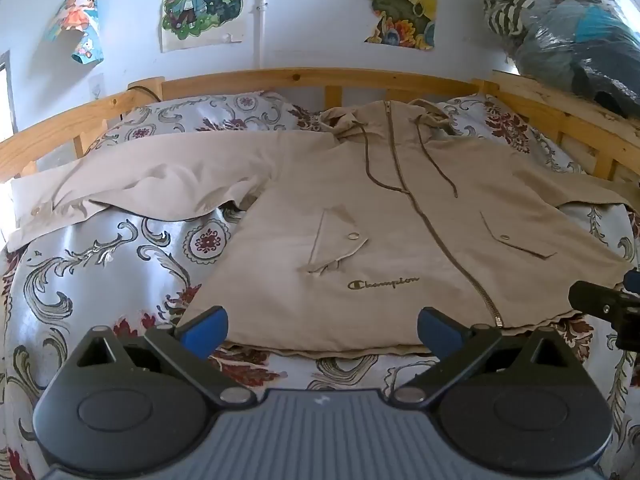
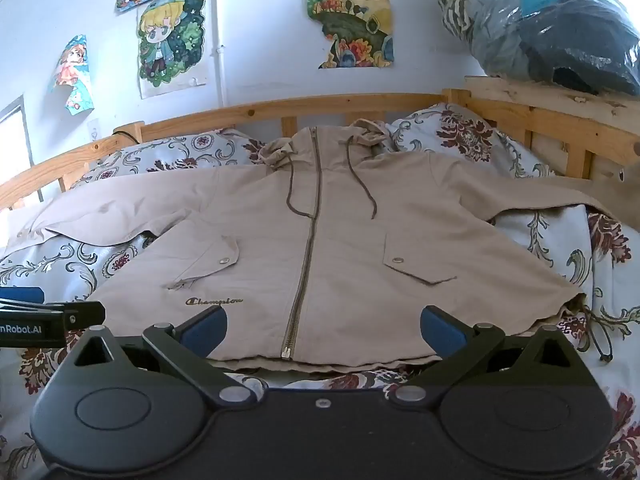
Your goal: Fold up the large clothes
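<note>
A beige hooded zip jacket (image 1: 392, 216) (image 2: 328, 248) lies face up and spread flat on the bed, zipped, with both sleeves stretched out sideways and the hood toward the headboard. My left gripper (image 1: 322, 330) hovers open just short of the jacket's hem, left of the zipper's end. Over the hem near the zipper's end, my right gripper (image 2: 324, 330) stands open as well. Nothing lies between either pair of blue fingers (image 1: 204, 330) (image 2: 442, 330). The right gripper's body shows at the right edge of the left wrist view, and the left gripper's body at the left edge of the right wrist view.
A floral bedspread (image 1: 100, 264) (image 2: 560, 240) covers the bed, with pillows (image 1: 208, 114) at the back. A wooden bed rail (image 1: 280, 80) (image 2: 320, 108) runs around the back and sides. A plastic-wrapped bundle of clothes (image 1: 568, 36) (image 2: 552, 28) sits on the right rail. Posters hang on the wall.
</note>
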A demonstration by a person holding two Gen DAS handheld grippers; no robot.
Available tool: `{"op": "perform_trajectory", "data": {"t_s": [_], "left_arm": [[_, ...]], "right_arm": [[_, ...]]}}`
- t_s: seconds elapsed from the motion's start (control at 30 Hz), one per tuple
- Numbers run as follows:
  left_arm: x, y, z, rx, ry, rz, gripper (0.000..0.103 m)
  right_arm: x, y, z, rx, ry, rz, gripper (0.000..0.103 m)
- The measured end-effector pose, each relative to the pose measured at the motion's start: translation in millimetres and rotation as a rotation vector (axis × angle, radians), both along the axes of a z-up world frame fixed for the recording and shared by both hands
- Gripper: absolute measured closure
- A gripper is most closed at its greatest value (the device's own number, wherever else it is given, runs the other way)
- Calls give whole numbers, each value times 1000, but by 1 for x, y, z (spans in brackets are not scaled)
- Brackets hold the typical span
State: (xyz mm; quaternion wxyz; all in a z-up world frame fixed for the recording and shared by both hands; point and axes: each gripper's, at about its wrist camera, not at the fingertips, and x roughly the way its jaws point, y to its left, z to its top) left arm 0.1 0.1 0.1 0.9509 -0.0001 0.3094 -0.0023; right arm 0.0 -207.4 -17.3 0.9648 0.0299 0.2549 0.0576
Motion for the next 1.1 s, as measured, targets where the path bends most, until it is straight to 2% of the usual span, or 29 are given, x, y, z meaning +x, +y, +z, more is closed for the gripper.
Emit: {"op": "perform_trajectory", "data": {"t_s": [1.1], "left_arm": [[0, 0, 0, -4, -1, 2, 1]], "right_arm": [[1, 0, -2, 12, 6, -1, 1]]}}
